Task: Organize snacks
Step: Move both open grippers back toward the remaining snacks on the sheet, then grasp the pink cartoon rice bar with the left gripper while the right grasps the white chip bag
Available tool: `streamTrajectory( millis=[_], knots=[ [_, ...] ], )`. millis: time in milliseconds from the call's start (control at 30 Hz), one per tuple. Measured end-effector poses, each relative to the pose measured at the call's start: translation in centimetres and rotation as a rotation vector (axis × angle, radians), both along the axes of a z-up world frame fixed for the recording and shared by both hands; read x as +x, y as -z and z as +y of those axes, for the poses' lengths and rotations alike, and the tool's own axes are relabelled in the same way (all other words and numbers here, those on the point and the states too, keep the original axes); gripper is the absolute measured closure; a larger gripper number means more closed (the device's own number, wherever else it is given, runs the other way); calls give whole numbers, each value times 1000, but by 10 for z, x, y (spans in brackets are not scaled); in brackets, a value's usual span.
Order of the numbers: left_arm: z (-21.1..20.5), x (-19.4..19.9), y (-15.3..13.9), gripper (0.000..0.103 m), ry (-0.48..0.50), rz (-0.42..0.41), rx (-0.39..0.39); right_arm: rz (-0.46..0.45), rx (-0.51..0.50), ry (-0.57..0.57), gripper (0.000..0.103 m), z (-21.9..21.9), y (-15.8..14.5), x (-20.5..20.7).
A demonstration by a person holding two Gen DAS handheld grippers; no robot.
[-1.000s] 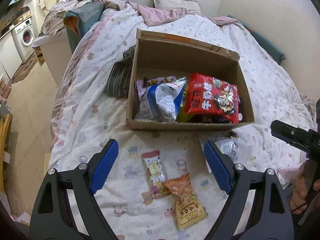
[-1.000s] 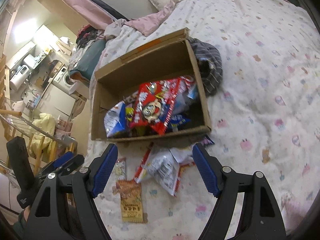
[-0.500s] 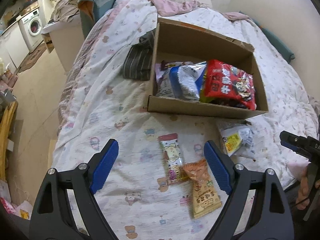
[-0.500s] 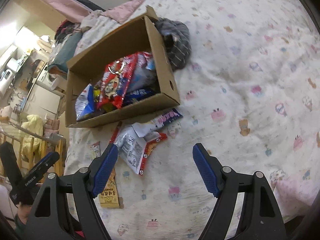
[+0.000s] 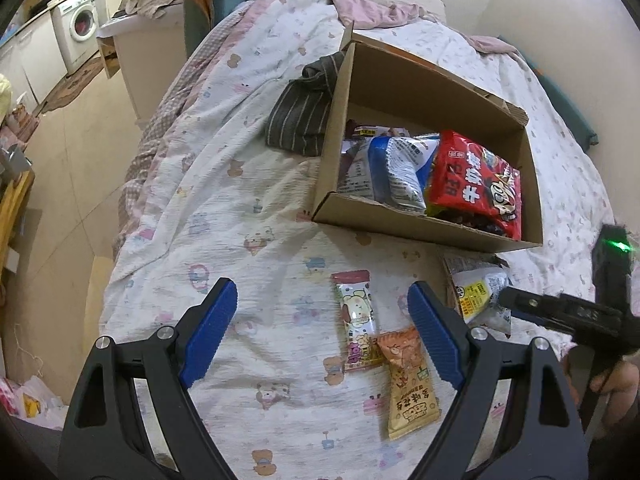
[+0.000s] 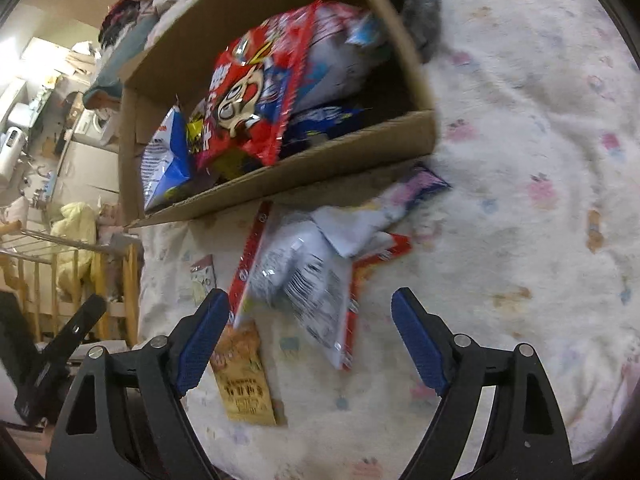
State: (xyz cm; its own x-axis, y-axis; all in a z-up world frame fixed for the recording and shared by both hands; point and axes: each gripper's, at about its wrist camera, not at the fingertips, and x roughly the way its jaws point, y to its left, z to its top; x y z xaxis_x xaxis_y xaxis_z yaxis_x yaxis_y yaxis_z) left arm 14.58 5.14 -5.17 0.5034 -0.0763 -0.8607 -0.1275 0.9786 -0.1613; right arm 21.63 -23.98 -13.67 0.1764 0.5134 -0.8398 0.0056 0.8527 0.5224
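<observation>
The right gripper [image 6: 310, 332] has come closer to the silver packet [image 6: 308, 276] before the cardboard box [image 6: 280, 184]; both grippers' fingers are apart, empty.

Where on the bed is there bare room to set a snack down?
Bare bedsheet left of the cardboard box, below the striped cloth. Crowded in front of the box: candy bar, orange packet, silver bag.

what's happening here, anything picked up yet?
Nothing yet. A person holds two grippers over a bed, tidying snacks into a cardboard box that already holds several bags. The left gripper is open and empty above an orange packet and a pink-topped packet. The right gripper is open and empty over a silver bag in front of the box.
</observation>
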Motion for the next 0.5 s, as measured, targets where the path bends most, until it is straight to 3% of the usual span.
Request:
streamTrajectory(
  millis=[133,233,367,500],
  knots=[
    [3,-2,2,18,2,5,11,70,-15,5,18,13,19,12],
    [6,-2,8,18,1,24,14,118,-21,18,30,13,33,14],
    [6,0,11,18,-8,36,7,106,-1,-10,44,14,29,11],
    [-1,3,10,18,-1,28,13,97,53,-60,48,16,20,1]
  ],
)
